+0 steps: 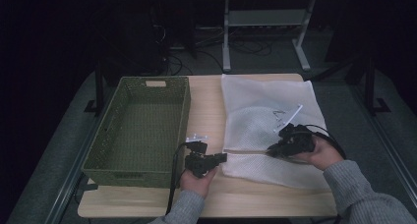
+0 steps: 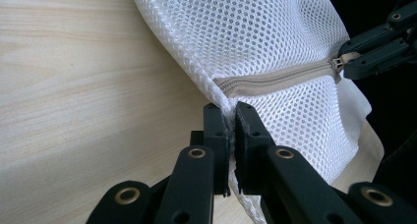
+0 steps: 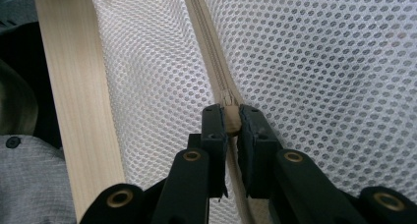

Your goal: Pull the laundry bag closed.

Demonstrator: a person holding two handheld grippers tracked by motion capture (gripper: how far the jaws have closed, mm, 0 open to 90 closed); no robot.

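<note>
White mesh laundry bag [image 1: 268, 111] with a beige zipper [image 2: 275, 79] is lying flat on the right half of the pale wooden tabletop [image 1: 209, 106], its near edge reaching toward the person's side. Zipper is running along the bag's near portion, between the two grippers.

Left gripper [image 1: 223, 157] is sitting at the bag's near-left corner; in the left gripper view its jaws are pressed nearly together, pinching the mesh edge [image 2: 231, 130] right at the closed end of the zipper.

Right gripper [image 1: 273, 149] is lying over the bag's near-middle. In the right gripper view its jaws are clamping the small beige zipper pull [image 3: 231, 121], narrow gap, pull wedged between them. The same gripper is showing far off in the left gripper view, at the zipper's other end.

Some thin white and dark pieces [image 1: 287, 117] are resting at the bag's middle; cannot tell whether on top or inside.

Olive-green woven plastic basket [image 1: 113, 150], rectangular, with a cut-out handle, is standing on the table's left half, just beside the bag, not touching it.

Grey knit sleeves [image 1: 364, 194] are coming in from below.

Room is dim. Grey carpeted floor [image 1: 64, 130] is surrounding the table; a white metal frame [image 1: 265, 32] and tangled dark cables [image 1: 206, 37] are sitting behind.
</note>
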